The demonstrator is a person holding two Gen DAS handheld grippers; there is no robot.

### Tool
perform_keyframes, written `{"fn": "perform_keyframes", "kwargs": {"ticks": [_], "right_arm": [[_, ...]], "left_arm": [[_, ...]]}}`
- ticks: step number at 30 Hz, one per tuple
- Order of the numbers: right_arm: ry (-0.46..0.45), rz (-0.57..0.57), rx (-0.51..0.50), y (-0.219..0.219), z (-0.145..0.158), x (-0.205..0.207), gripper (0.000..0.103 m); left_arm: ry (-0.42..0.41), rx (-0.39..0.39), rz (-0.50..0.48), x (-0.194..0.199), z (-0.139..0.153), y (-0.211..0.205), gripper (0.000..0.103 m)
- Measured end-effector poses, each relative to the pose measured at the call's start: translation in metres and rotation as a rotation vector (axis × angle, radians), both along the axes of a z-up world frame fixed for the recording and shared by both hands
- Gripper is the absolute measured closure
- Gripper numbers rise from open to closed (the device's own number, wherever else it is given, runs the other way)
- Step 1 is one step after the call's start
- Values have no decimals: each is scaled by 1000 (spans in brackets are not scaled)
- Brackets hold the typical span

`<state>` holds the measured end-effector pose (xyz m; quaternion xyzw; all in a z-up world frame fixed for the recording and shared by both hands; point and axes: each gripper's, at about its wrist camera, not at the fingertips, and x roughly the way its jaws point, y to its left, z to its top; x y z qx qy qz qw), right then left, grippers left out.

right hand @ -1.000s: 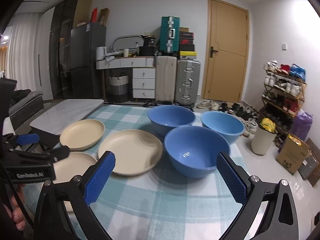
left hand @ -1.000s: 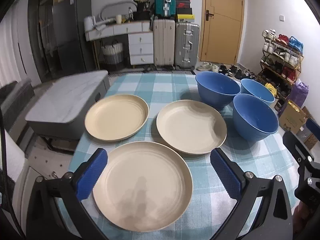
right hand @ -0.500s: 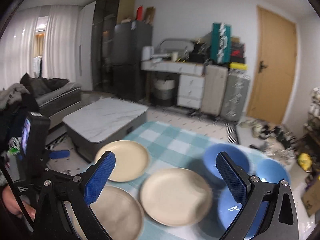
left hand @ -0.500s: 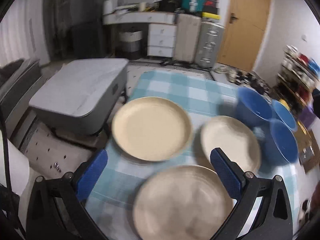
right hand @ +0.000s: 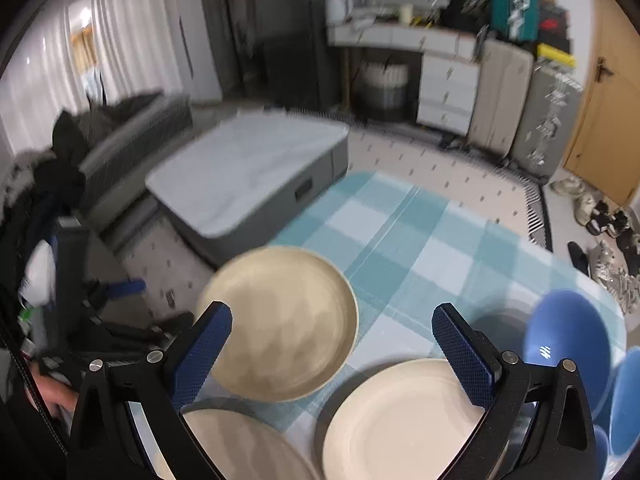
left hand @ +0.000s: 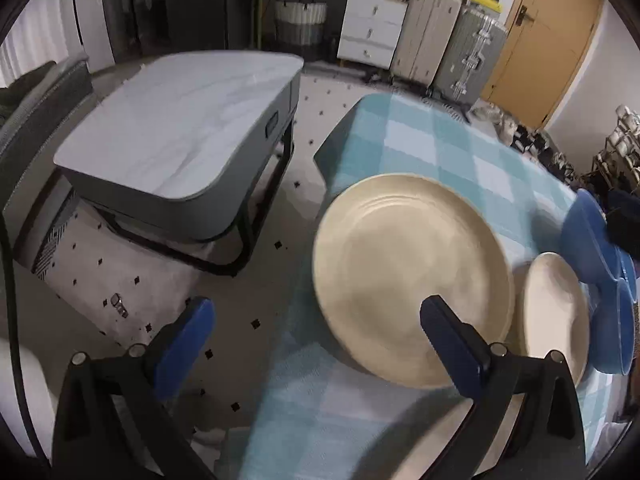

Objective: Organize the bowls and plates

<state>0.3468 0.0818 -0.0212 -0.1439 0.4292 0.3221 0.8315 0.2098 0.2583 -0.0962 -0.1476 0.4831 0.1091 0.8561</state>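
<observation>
While the left wrist view looks down past the table's left edge at the floor and the gray coffee table (left hand: 176,136), the right wrist view takes in more of the checked tablecloth (right hand: 420,240), and three cream plates show in it. Only the left view shows the far plate (left hand: 408,276) big and sharp; in the right view that same far plate (right hand: 284,320) is blurry. The right view alone shows the near left plate (right hand: 228,444) and most of the near right plate (right hand: 400,420); the left view catches just a thin part of that one. Blue bowls (right hand: 568,340) sit at the right edge in both views, just beside the plates.

The left gripper (left hand: 316,344) is spread wide and holds nothing. Its right finger hangs over the near edge of the far plate, and its left finger is out over the floor. The right gripper (right hand: 332,348) is spread wide too, with nothing in it. The far plate lies between its fingers and a bit ahead, and the two near plates lie below them.
</observation>
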Motion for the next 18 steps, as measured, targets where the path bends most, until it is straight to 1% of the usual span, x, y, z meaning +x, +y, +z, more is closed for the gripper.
{"fn": "perform_keyframes", "kwargs": {"ticks": [2, 3, 4, 6, 7, 9, 10, 11, 12, 13, 14, 15, 16, 17, 18], "right_arm": [[44, 8, -46, 12, -25, 15, 1], [58, 2, -57, 12, -35, 21, 3], [76, -6, -59, 15, -44, 28, 5], [125, -11, -69, 17, -63, 40, 14], [140, -16, -82, 18, -71, 44, 15], [161, -19, -119, 21, -87, 51, 23], [171, -21, -132, 21, -92, 52, 24], [183, -23, -139, 21, -97, 54, 28], [194, -23, -148, 21, -102, 55, 33], [199, -24, -160, 22, -106, 55, 35], [203, -21, -168, 23, -109, 55, 37], [211, -12, -165, 24, -112, 55, 40], [216, -10, -167, 25, -114, 54, 42], [224, -9, -170, 26, -117, 54, 47], [230, -7, -169, 26, -117, 53, 52]], "left_arm": [[26, -47, -5, 8, -9, 10, 3], [44, -66, 4, 11, -15, 17, 11], [60, -88, 14, 15, -20, 22, 13], [87, -110, 14, 18, -25, 27, 13], [85, -115, 12, 20, -26, 28, 13], [84, -117, -3, 22, -27, 29, 13], [83, -115, -7, 22, -28, 30, 14], [81, -121, -13, 24, -29, 30, 15], [78, -133, -21, 25, -30, 32, 20], [76, -145, -28, 25, -30, 33, 29], [79, -166, -30, 25, -32, 36, 52], [92, -184, -31, 26, -34, 39, 63], [108, -208, -39, 27, -37, 40, 63], [112, -233, -49, 28, -40, 41, 63], [110, -235, -53, 27, -39, 41, 66]]}}
